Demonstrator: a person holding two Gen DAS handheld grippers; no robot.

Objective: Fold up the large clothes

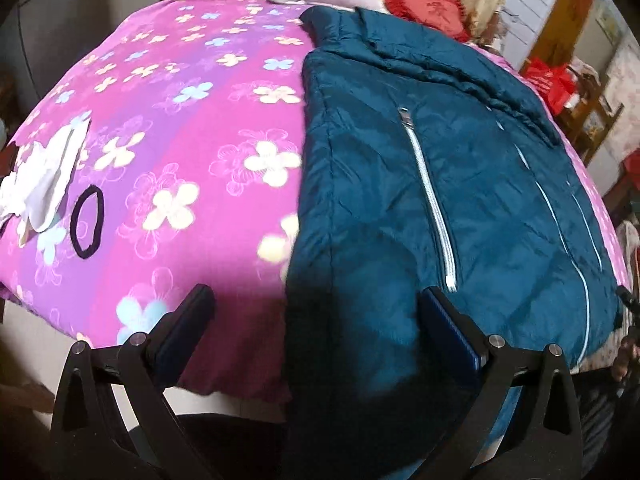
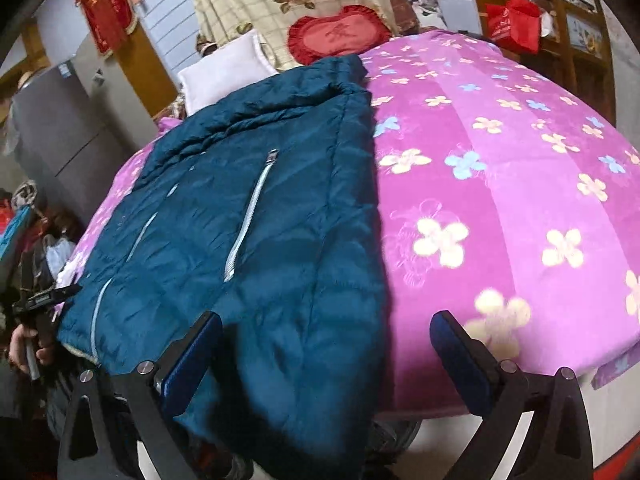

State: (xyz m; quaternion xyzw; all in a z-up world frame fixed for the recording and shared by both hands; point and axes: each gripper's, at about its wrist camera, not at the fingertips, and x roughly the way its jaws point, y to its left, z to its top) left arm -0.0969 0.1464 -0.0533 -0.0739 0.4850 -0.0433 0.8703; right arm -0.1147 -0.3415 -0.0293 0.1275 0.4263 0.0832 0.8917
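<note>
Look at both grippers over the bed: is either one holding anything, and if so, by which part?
Nothing is held. The left gripper and right gripper both stand open above the blue jacket, their pads clear of it.

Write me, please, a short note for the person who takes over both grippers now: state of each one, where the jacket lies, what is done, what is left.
Left gripper: jaws open, holding nothing, above the near edge of the jacket.
Right gripper: jaws open, holding nothing, above the same near part.
The dark teal quilted jacket lies front up on the pink flowered bed cover, silver zips showing, its near end hanging over the bed edge.
Done: it appears already folded narrow lengthwise.
Left: probably fold it across, then tidy.
</note>
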